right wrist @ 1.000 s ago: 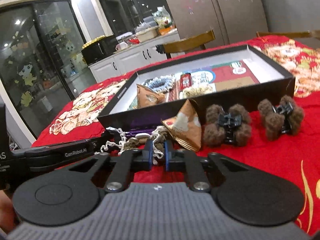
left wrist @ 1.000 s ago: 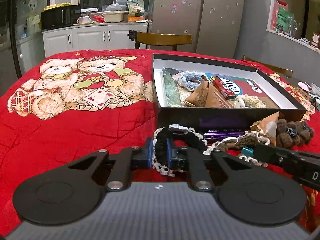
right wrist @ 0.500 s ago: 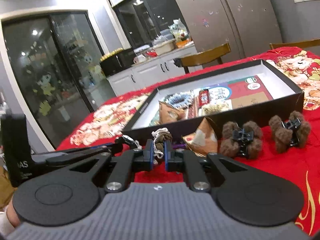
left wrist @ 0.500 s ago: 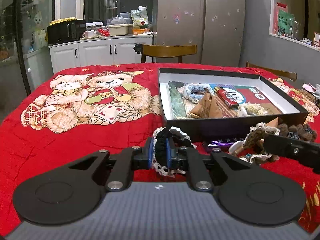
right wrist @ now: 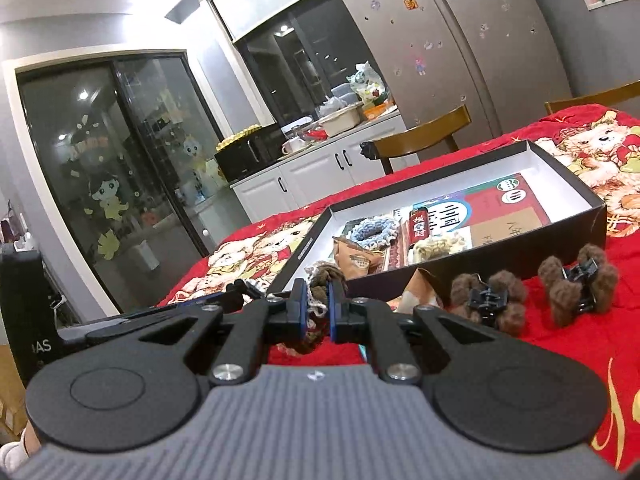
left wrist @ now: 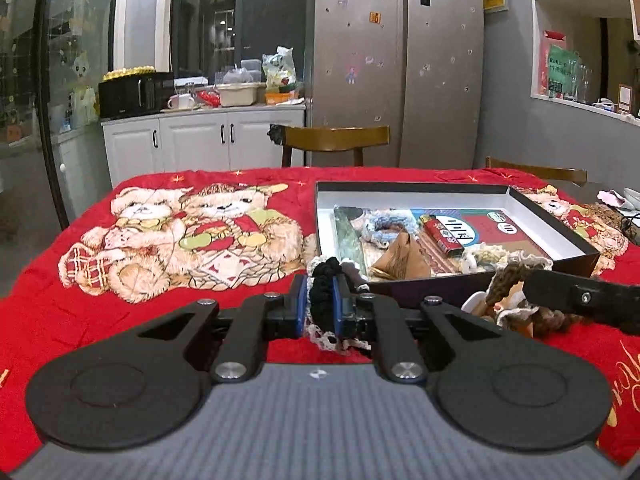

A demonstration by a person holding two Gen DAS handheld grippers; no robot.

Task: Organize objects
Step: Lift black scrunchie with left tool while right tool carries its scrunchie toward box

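I've got the left gripper [left wrist: 323,300] clamped on the black scrunchie [left wrist: 322,280], right gripper [right wrist: 318,306] on the brown scrunchie [right wrist: 320,280], both near the box [right wrist: 560,160]. Box approx half filled; two fuzzy clips [right wrist: 486,300] + packet still outside.

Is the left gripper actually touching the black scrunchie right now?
Touching. In the left wrist view the left gripper has both blue pads pressed flat against the black scrunchie, no gap on either side, its lace trim hanging below.
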